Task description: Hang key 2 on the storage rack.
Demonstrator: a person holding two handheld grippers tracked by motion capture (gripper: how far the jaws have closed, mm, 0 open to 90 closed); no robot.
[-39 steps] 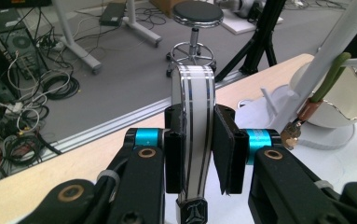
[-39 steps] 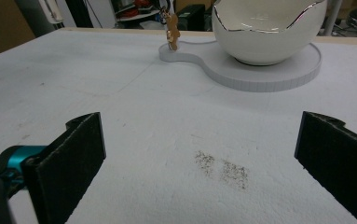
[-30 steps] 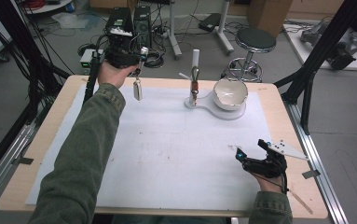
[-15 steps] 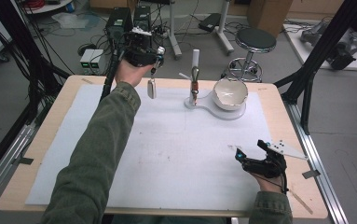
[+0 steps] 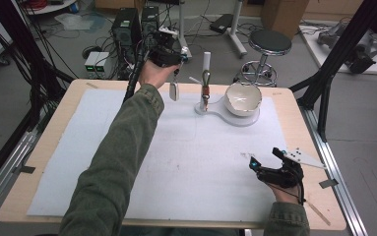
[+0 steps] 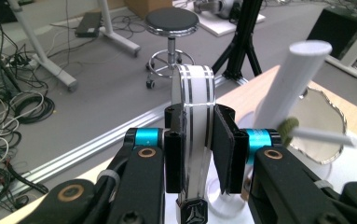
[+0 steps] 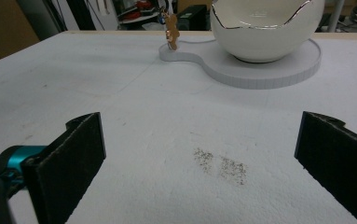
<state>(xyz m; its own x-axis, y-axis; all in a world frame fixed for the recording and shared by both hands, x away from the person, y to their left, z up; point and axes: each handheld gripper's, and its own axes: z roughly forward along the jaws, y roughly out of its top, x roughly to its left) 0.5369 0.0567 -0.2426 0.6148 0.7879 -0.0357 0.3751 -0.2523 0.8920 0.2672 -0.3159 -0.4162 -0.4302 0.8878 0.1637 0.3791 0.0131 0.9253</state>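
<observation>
White mat (image 5: 186, 162) on wooden table (image 5: 48, 147) (cables (image 5: 43, 93) behind)

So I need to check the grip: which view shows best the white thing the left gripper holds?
The left gripper view: the white striped piece sits close up, clamped between its fingers. The high view shows it small, hanging below the left gripper.

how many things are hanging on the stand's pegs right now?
1: a small brown-and-orange charm hangs from the white peg stand, beside the white egg-shaped bowl. The white oval tag is off it, clamped in the left gripper. More may be hidden.
</observation>
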